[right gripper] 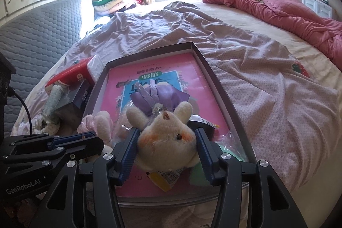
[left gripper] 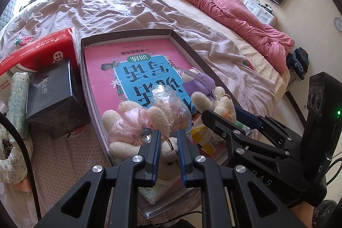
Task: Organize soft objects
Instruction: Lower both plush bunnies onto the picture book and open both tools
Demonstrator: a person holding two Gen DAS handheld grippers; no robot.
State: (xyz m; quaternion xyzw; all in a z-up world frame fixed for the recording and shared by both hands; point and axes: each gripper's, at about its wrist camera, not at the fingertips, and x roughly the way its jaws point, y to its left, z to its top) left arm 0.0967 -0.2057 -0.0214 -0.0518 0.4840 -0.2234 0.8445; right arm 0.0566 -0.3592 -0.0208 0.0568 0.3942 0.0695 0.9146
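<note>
The right hand-held gripper clasps the purple-dressed plush rabbit by its head, body stretching away over the pink book in the shallow box. The left hand-held gripper, nearly closed, pinches the pink-dressed rabbit's keyring alongside.

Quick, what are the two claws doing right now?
Left claw: shut on the pink bunny's key ring.
Right claw: shut on the purple bunny's head.

Black angular grippers, blue ribbed fingers, silver screws, white GenRobot.AI lettering, green indicator light
</note>
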